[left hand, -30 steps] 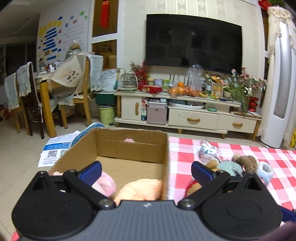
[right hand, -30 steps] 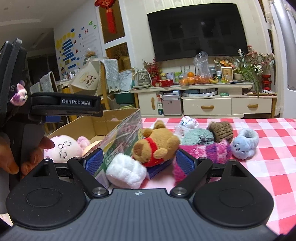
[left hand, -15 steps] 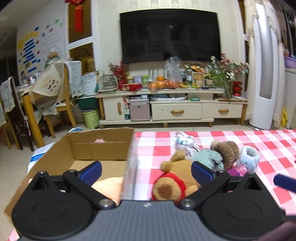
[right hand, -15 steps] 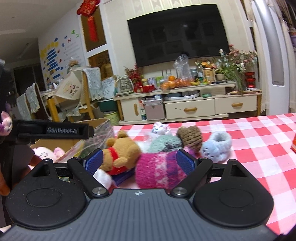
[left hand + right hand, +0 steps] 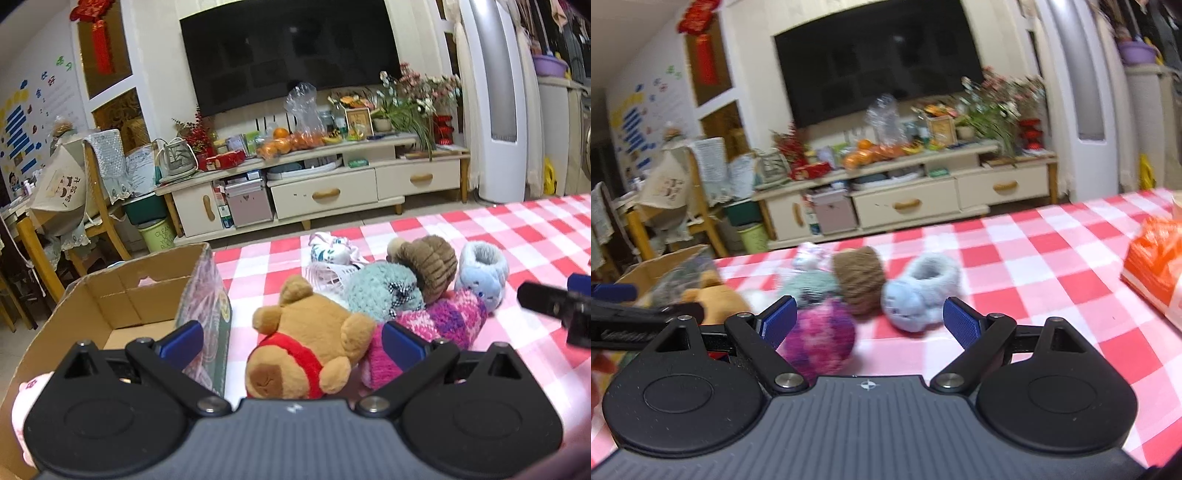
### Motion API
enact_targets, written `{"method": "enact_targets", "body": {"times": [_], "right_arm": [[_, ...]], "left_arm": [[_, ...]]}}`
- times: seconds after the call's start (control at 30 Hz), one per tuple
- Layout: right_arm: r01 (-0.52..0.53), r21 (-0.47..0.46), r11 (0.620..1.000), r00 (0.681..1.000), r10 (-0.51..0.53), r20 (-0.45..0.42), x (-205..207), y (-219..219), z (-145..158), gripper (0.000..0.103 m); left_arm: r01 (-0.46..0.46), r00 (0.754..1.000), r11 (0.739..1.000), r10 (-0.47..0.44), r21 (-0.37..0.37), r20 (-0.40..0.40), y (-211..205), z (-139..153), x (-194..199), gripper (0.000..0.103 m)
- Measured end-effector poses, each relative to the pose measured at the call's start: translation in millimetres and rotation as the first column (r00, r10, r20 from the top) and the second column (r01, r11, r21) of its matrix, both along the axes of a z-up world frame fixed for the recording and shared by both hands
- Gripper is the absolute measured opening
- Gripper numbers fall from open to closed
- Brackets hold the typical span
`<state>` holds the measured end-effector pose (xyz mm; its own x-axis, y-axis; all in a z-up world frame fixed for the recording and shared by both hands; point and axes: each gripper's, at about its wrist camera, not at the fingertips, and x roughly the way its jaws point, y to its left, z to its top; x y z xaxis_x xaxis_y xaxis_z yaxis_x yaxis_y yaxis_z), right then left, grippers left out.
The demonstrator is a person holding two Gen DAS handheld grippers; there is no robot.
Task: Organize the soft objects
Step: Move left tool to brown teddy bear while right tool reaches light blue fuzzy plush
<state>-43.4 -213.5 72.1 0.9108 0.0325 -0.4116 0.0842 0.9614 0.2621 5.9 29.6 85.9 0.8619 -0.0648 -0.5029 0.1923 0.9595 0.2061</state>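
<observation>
A brown plush bear with a red collar lies on the red-checked tablecloth, between the fingers of my open, empty left gripper. Right of it lie a pink-purple knit piece, a teal knit toy, a brown knit hat and a light blue plush slipper. A cardboard box stands at the left with a pink plush in it. My right gripper is open and empty, with the pink-purple knit piece and blue slipper between its fingers.
An orange plastic bag lies on the table at the right. A small white patterned toy lies behind the pile. A TV cabinet and wooden chairs stand beyond the table's far edge.
Both grippers have swung to the right. The left moved from over the box to the bear. The right moved from the bear toward the knit piece and slipper.
</observation>
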Motion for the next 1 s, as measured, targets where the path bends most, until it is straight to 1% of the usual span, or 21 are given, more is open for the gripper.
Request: {"method": "enact_targets", "body": {"times": [0.07, 0.23, 0.33, 0.47, 0.57, 0.63, 0.7, 0.77, 0.87, 1.0], "right_arm": [[0.017, 0.009, 1.0, 1.0, -0.017, -0.019, 6.8, -5.3, -6.0, 0.103], [0.021, -0.016, 1.0, 0.998, -0.022, -0.058, 28.6, -5.9, -14.5, 0.103], [0.039, -0.001, 0.999, 0.996, -0.039, -0.076, 39.6, -8.4, -20.0, 0.103], [0.033, 0.037, 0.999, 0.994, -0.029, -0.103, 54.9, -13.1, -27.9, 0.103], [0.001, 0.025, 1.0, 0.993, 0.002, -0.121, 65.1, -13.5, -30.7, 0.103], [-0.02, 0.016, 1.0, 0.992, 0.021, -0.127, 69.3, -12.2, -32.1, 0.103], [-0.022, 0.002, 1.0, 0.991, 0.022, -0.133, 75.8, -12.6, -33.8, 0.103], [-0.021, -0.005, 1.0, 0.99, 0.02, -0.14, 80.4, -16.3, -34.8, 0.103], [-0.022, -0.007, 1.0, 0.987, 0.021, -0.157, 88.9, -20.5, -37.0, 0.103], [-0.016, -0.003, 1.0, 0.986, 0.015, -0.166, 96.6, -24.9, -40.4, 0.103]], "left_arm": [[0.002, 1.0, 1.0, -0.002, 0.019, -0.006, -3.8, -3.3, 5.4, 0.102], [-0.001, 1.0, 0.999, 0.002, 0.047, -0.02, -9.1, -12.2, 17.5, 0.102], [0.002, 0.999, 0.998, 0.0, 0.056, -0.037, -11.0, -17.8, 25.0, 0.102], [0.001, 0.998, 0.999, 0.002, 0.05, -0.056, -12.8, -22.5, 32.0, 0.101], [-0.005, 0.998, 1.0, 0.007, 0.03, -0.065, -11.5, -24.2, 36.7, 0.099], [-0.013, 0.997, 1.0, 0.014, 0.011, -0.074, -10.2, -25.1, 38.7, 0.096], [-0.022, 0.996, 1.0, 0.021, -0.01, -0.087, -9.0, -26.0, 41.0, 0.09], [-0.03, 0.994, 0.999, 0.025, -0.044, -0.107, -7.9, -26.5, 42.5, 0.088], [-0.049, 0.991, 0.995, 0.037, -0.087, -0.132, -7.3, -26.5, 43.9, 0.087], [-0.051, 0.989, 0.993, 0.036, -0.105, -0.143, -10.3, -26.9, 43.0, 0.086]]}}
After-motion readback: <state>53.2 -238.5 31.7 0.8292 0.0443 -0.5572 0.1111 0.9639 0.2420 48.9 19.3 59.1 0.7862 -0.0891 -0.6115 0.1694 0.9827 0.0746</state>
